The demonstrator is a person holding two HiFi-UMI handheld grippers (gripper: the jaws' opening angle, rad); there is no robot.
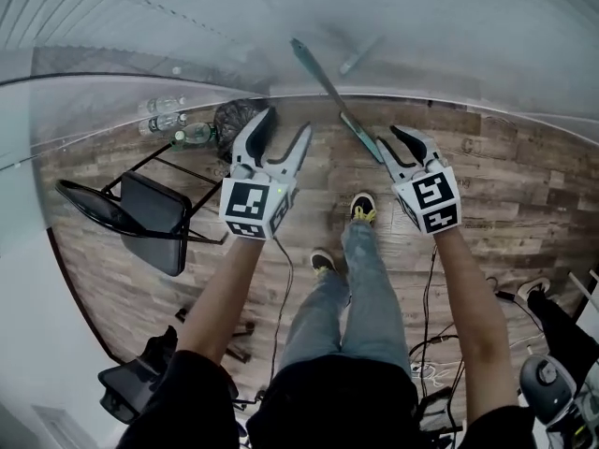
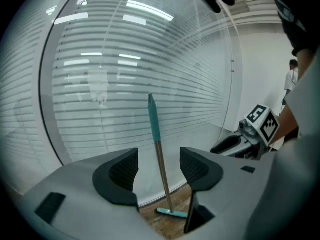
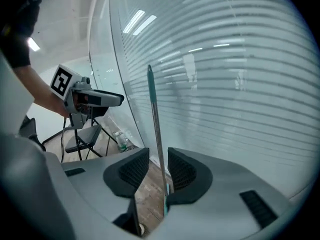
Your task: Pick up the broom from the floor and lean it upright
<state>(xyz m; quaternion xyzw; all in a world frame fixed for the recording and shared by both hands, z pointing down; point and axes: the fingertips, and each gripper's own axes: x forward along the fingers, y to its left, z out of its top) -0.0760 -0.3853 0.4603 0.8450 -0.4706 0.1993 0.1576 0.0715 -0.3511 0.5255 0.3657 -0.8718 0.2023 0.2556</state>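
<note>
Task thing: long broom with a thin metal stick, teal grip at the top and small teal head (image 1: 329, 90).
Broom place: upper middle of the head view, standing up on its own, head down on the brown wooden floor (image 1: 505, 171), top end leaning on the clear glass wall with white blinds (image 1: 187, 26).
Broom in the left gripper view: just left of the frame's middle (image 2: 159, 154), a little tilted, teal head on the floor at the bottom.
Broom in the right gripper view: thin stick up the middle (image 3: 154, 114), running down into the gap of the jaws.
Left hand-held gripper (image 1: 286, 122): let go, jaws wide apart, nothing in them; broom seen past the gap (image 2: 159, 156), well apart from it.
Right hand-held gripper (image 1: 393, 144): let go too, jaws apart (image 3: 158, 160); stick in the gap, close to the right-hand pad, not squeezed.
Right hand-held gripper place: just beside the low end of the broom in the head view.
Left side of the head view: black folding chair (image 1: 150, 209) on the floor, clear plastic bottles (image 1: 168, 120) lying by the glass wall above it.
Bottom middle: person's blue jeans (image 1: 360, 288), feet on the floor.
</note>
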